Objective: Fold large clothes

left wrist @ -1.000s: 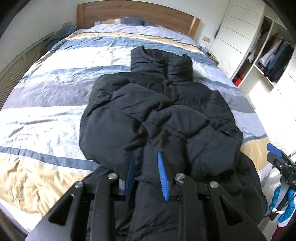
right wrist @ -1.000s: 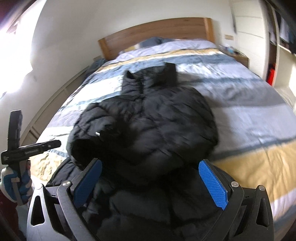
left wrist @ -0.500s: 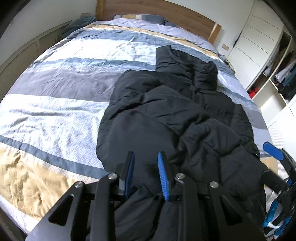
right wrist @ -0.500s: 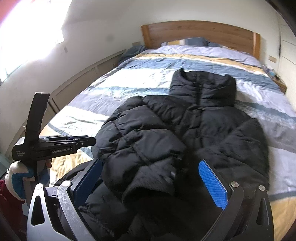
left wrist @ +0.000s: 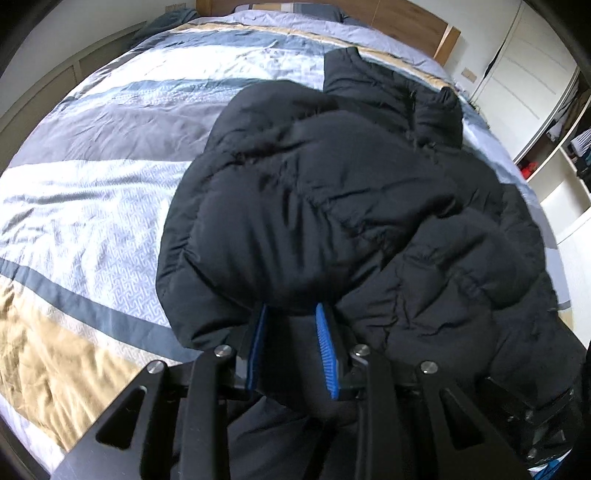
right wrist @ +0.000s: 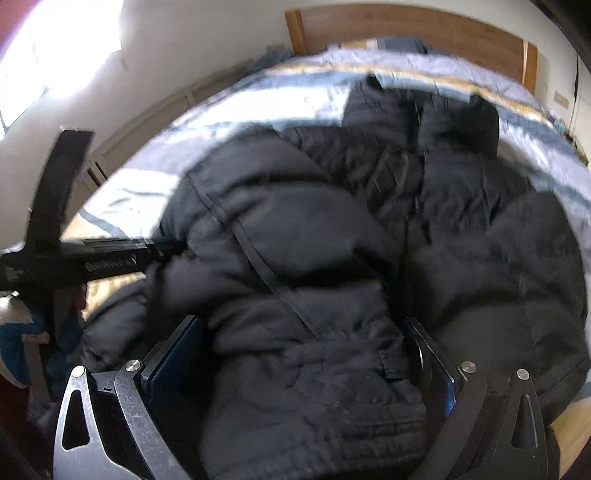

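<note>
A black puffer jacket (left wrist: 332,192) lies on the striped bed, collar toward the headboard, its lower part bunched toward me. My left gripper (left wrist: 291,343) is shut on the jacket's near hem, with fabric pinched between the blue pads. In the right wrist view the jacket (right wrist: 369,240) fills the frame. My right gripper (right wrist: 299,354) stands wide apart, with a thick fold of the jacket between its pads; the view is blurred. The left gripper's black body (right wrist: 74,258) shows at the left of the right wrist view.
The bed has a striped blue, white and gold cover (left wrist: 92,192) and a wooden headboard (right wrist: 406,29). White wardrobes and open shelves (left wrist: 535,74) stand at the right. A wall with low panels (right wrist: 147,110) runs along the bed's left side.
Both grippers have moved forward over the bed, carrying the jacket's lower part toward the collar. The jacket now fills more of both views. The right gripper's pads have come closer around the fabric.
</note>
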